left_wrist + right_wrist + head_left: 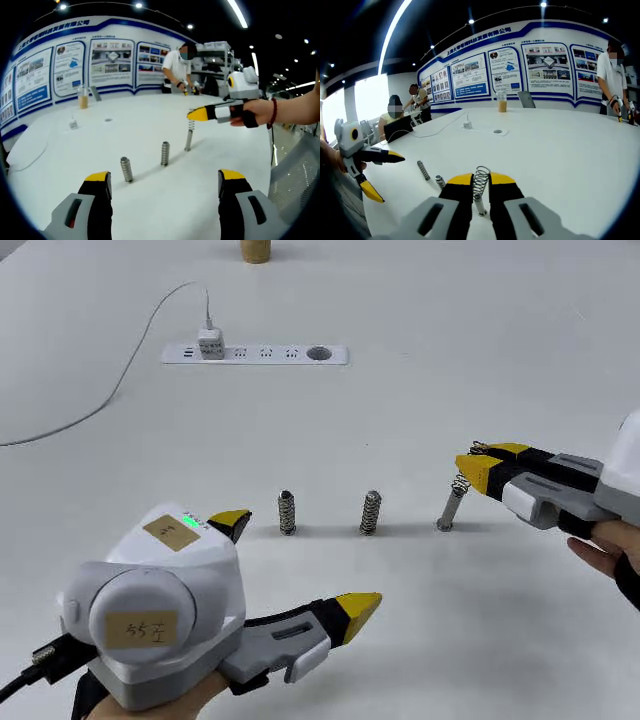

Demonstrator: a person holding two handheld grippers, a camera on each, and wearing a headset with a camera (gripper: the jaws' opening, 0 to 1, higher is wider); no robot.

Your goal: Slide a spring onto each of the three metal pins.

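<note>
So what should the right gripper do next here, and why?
Probably ease the spring down the third pin before letting go: the right gripper pinches it at the pin's top, the pin leans, and two other springs already sit on their pins.

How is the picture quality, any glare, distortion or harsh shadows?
Head view: soft even light, faint shadows beside the pins, all sharp. Left gripper view: fisheye bends the table edge. Right gripper view: same bending, ceiling strip light blown out, spring sharp.
</note>
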